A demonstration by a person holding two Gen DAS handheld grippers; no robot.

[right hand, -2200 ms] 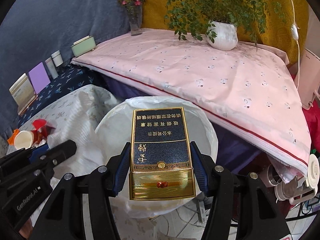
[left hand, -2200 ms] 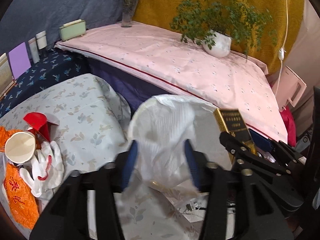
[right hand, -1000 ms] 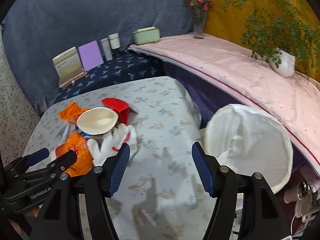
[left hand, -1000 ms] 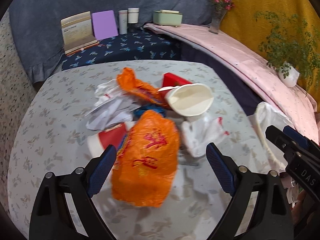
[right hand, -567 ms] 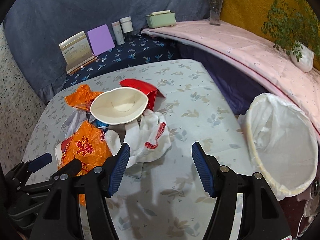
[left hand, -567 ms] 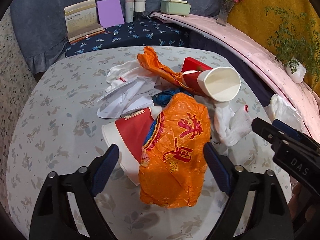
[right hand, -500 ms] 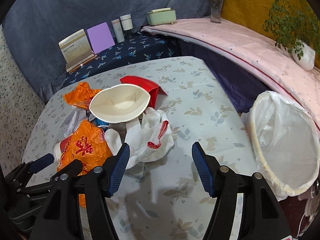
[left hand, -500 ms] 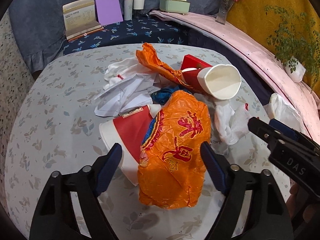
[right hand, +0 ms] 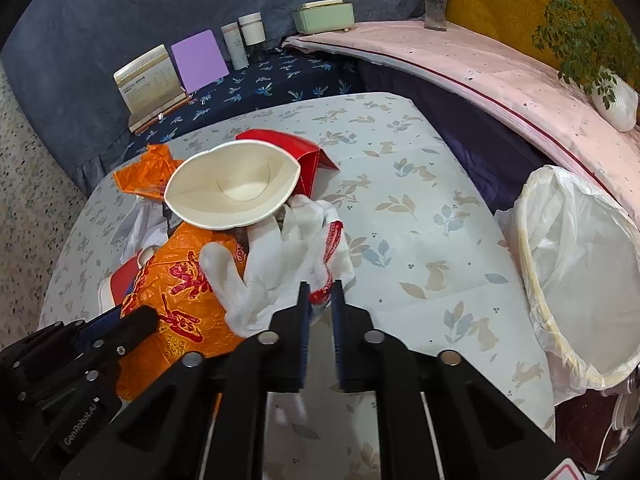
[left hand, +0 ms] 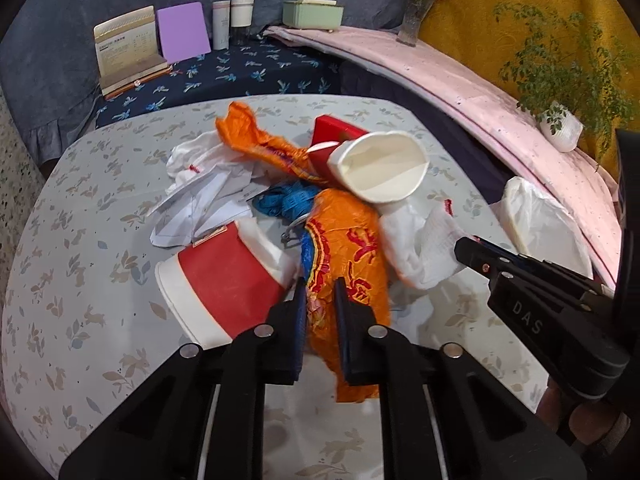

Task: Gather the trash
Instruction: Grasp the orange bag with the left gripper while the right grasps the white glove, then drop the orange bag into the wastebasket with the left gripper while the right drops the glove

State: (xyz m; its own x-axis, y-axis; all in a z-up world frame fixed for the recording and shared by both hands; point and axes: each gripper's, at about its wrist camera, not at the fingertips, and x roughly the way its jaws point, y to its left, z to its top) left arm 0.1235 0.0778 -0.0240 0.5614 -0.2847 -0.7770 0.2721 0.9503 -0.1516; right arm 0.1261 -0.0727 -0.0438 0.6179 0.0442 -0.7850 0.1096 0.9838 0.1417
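Observation:
A heap of trash lies on the floral table (right hand: 420,184). My left gripper (left hand: 320,282) is closing its jaws, and the pads press on the near end of the orange plastic bag (left hand: 344,248). A red-and-white paper cup (left hand: 224,276) lies just left of it. My right gripper (right hand: 321,286) is shut on the red cuff of the white glove (right hand: 280,264). A squashed white paper cup (right hand: 232,188) rests on top of the heap, with a red box (right hand: 296,148) behind it. The bin with a white liner (right hand: 576,264) stands off the table's right edge.
Crumpled white paper (left hand: 204,208) and a blue strap (left hand: 284,200) lie in the heap. Behind the table stand a booklet (right hand: 148,80), a purple card (right hand: 198,60), two bottles (right hand: 244,38) and a green box (right hand: 324,16). A potted plant (right hand: 616,100) sits on the pink ledge.
Both grippers stood open over the heap and have now shut, the left on the orange bag and the right on the glove's cuff. The right gripper came down closer to the glove.

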